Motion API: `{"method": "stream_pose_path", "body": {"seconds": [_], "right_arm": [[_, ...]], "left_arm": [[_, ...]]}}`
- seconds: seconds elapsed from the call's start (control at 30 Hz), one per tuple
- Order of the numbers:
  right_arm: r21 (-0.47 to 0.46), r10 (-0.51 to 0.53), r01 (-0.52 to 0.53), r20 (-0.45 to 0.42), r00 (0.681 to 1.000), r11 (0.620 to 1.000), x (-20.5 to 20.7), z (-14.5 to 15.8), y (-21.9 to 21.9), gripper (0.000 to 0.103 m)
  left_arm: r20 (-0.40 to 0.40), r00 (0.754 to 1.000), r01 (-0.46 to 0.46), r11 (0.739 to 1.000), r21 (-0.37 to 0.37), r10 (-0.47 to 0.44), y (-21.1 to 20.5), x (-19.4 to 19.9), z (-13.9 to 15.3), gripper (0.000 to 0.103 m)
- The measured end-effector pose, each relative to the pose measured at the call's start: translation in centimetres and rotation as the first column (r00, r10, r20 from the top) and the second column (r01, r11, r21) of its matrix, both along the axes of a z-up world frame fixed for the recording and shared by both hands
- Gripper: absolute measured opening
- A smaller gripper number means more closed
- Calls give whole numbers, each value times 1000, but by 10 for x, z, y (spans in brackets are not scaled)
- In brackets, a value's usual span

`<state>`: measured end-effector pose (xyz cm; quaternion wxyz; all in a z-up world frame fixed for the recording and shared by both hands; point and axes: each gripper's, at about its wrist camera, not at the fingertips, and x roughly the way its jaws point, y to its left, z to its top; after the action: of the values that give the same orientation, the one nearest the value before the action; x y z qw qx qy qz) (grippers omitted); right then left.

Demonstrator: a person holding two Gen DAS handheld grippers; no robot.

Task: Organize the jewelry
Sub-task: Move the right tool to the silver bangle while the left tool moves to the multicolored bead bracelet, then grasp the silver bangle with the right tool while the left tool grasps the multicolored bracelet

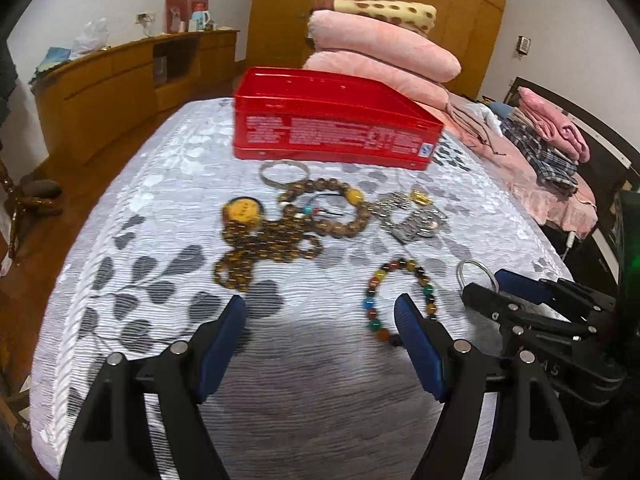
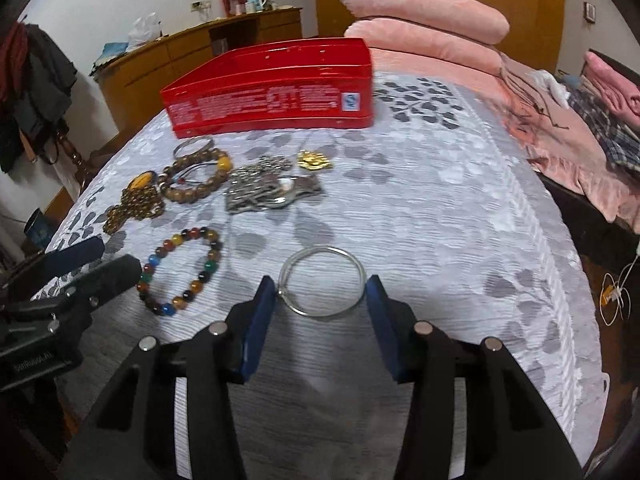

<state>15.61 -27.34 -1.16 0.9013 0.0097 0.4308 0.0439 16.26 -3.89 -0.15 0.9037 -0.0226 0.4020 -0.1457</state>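
Observation:
A red tin box (image 1: 332,128) (image 2: 272,92) stands open at the far side of the white patterned cloth. Jewelry lies before it: a silver bangle (image 1: 284,171), a brown bead bracelet (image 1: 324,212), a dark bead necklace with a yellow pendant (image 1: 256,240), silver chain pieces (image 1: 412,216) and a gold piece (image 1: 422,197). A multicolour bead bracelet (image 1: 400,300) (image 2: 182,272) lies nearer. My left gripper (image 1: 320,320) is open, its right finger over that bracelet's edge. My right gripper (image 2: 320,292) is open around a thin silver ring bangle (image 2: 322,282), pads at its two sides.
Pink folded quilts (image 1: 384,52) are stacked behind the box. Folded clothes (image 1: 548,140) lie on the right. A wooden cabinet (image 1: 120,84) stands at the left, past the bed's edge. Cloth (image 2: 440,208) to the right of the jewelry is bare.

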Motion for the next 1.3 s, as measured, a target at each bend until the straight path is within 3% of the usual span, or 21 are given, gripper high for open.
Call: {"method": "stream_pose_path", "body": {"seconds": [0.1,0.33,0.47,0.77,1.0,1.13,1.17,1.23,1.3], "right_arm": [[10,-4,4,4,1000,1000,-2,0,-6,45],[35,-1,1,7,1000,999,-3,-1,-11,46],[39,-1,1,5,1000,999,-1,-2,-10,46],[30,-3,3,0,1000,1000,2,-4,-5,46],[11,-1,1,-4,1000,1000,4,-5,-1,46],[1,-1,1,-4,1000,1000,5,-5,0,46],[-3,-1,1,-4,1000,1000,5,-6,1,46],[-11,-1,1,-1,1000,1000,4,-6,2,46],[-10,-4,4,0,1000,1000,4,-5,2,45]], "left_arm": [[-3,1000,24,1000,-2,-24,-11,0,-1,75],[-34,999,37,999,11,-36,-25,8,-11,57],[-31,999,32,999,32,-31,-27,11,-12,39],[-33,998,54,998,18,-53,-23,13,-14,10],[-48,997,63,998,-1,-63,-17,10,-12,10],[-44,995,95,995,28,-94,-29,13,-13,28],[-37,994,100,994,42,-98,-33,13,-13,29],[-26,995,101,993,65,-99,-37,12,-13,27],[-18,996,89,993,72,-88,-36,12,-14,15]]}}
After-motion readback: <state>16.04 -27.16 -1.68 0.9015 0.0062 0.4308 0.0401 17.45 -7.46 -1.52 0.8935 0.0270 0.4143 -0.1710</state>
